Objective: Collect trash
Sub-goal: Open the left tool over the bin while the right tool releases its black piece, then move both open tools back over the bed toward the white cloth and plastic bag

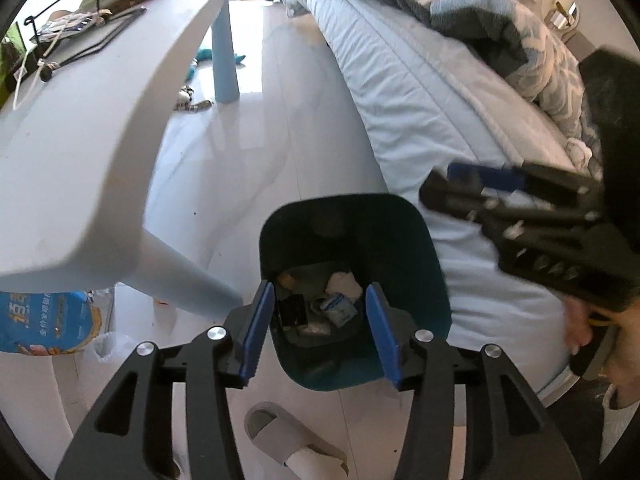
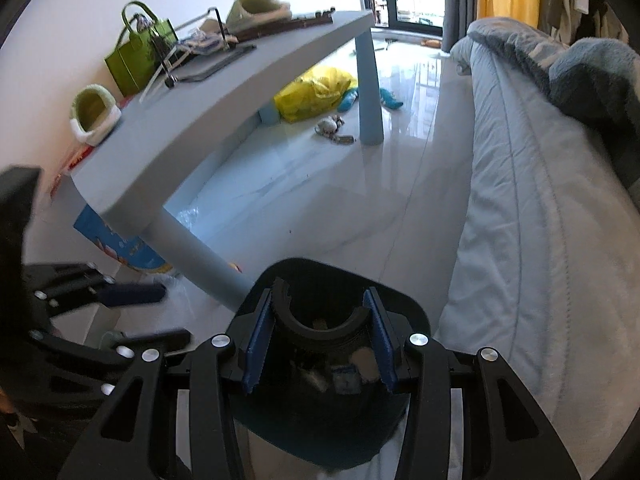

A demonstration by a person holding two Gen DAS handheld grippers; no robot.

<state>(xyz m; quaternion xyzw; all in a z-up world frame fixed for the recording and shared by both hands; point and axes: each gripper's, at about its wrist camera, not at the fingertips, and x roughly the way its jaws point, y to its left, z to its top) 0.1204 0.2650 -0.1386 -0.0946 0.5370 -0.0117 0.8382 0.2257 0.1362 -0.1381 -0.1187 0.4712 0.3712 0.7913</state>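
Note:
A dark teal trash bin (image 1: 360,216) stands on the floor between the table and the bed. In it lie a crumpled white tissue (image 1: 342,282), a blue-and-white packet (image 1: 338,306) and dark scraps. My left gripper (image 1: 319,286) hangs over the bin's mouth, open, with nothing between its blue pads. The right gripper (image 1: 472,190) shows blurred at the right. In the right wrist view my right gripper (image 2: 318,294) is shut on a black ring-shaped piece (image 2: 320,330) above the bin (image 2: 412,308). The left gripper (image 2: 160,316) shows open at the left there.
A pale blue table (image 1: 80,140) with slippers, a green bag (image 2: 136,56) and a wire rack stands to the left. A bed (image 1: 420,100) with a blanket runs along the right. A grey slipper (image 1: 288,436), a blue bag (image 1: 44,320) and a yellow bag (image 2: 316,92) lie on the floor.

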